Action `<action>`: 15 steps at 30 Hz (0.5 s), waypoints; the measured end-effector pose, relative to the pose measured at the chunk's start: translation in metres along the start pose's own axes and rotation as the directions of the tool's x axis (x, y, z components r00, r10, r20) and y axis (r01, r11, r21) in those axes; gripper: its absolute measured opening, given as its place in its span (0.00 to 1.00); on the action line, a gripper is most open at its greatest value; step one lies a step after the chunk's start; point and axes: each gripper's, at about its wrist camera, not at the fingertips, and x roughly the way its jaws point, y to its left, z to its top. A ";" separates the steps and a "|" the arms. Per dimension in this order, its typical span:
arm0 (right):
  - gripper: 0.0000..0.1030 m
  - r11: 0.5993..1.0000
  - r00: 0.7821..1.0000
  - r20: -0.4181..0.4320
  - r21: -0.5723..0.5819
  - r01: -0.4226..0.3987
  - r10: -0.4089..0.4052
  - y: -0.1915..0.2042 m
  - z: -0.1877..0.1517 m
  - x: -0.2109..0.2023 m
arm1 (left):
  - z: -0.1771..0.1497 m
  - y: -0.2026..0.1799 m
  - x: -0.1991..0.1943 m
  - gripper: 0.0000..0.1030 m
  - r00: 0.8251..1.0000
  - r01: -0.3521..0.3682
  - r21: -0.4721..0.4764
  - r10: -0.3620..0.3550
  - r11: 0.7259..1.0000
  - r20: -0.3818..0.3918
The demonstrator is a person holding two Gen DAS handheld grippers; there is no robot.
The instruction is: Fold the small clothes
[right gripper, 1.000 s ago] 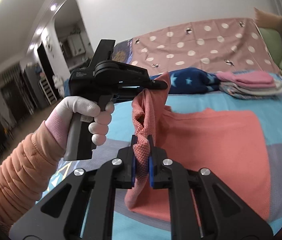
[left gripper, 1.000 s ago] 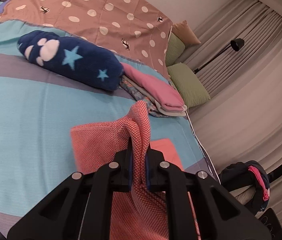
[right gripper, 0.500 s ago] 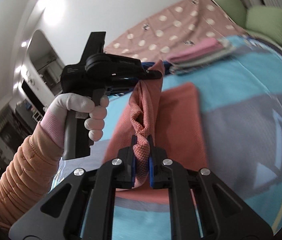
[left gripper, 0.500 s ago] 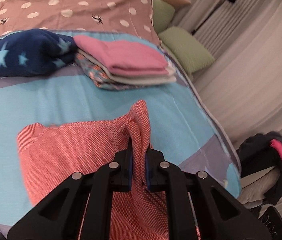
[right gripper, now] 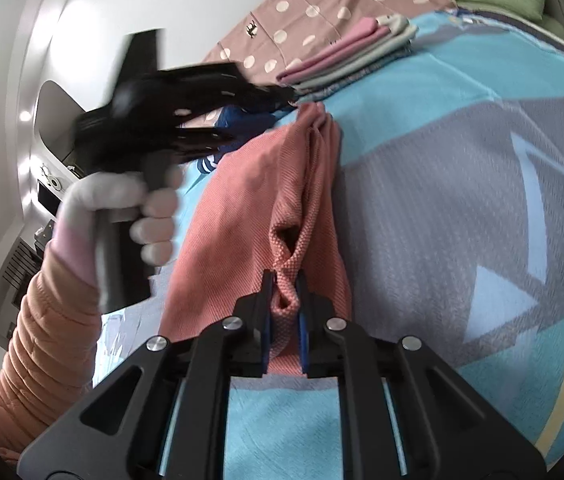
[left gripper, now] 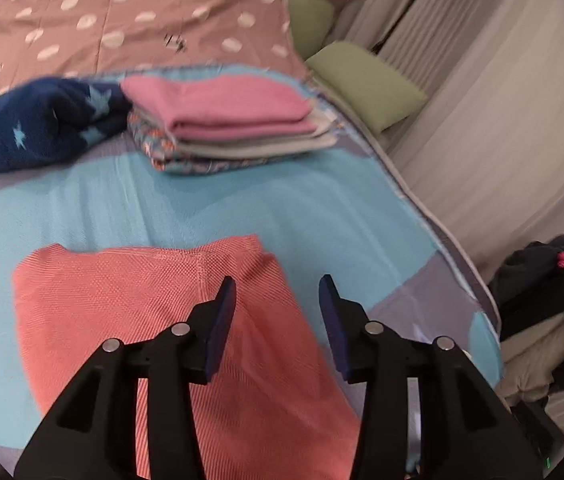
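left hand-held gripper (left gripper: 278,300) released | right hand-held gripper (right gripper: 285,294) grasping coral garment (right gripper: 242,208) | bed (left gripper: 242,204)

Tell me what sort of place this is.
Most likely a bedroom: a bed under a blue and grey bedspread, green pillows by the curtains, folded clothes stacked on it.

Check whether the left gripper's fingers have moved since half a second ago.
Yes. The left gripper has opened: its fingers, earlier pinched on the coral knit garment, now stand apart above it.
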 end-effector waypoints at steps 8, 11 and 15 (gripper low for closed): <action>0.18 0.999 0.999 -0.044 0.045 -0.022 0.024 -0.009 -0.003 0.000 | -0.084 0.015 -0.081 0.61 0.986 -0.131 0.119 0.117 0.984 0.119; 0.19 0.999 0.999 -0.041 0.040 -0.003 0.005 -0.009 -0.004 -0.006 | -0.131 0.024 -0.106 0.62 0.969 -0.226 0.161 0.205 0.961 0.140; 0.19 0.999 0.999 -0.044 0.029 0.013 -0.011 -0.008 -0.004 -0.012 | -0.181 0.031 -0.123 0.62 0.964 -0.256 0.178 0.238 0.950 0.121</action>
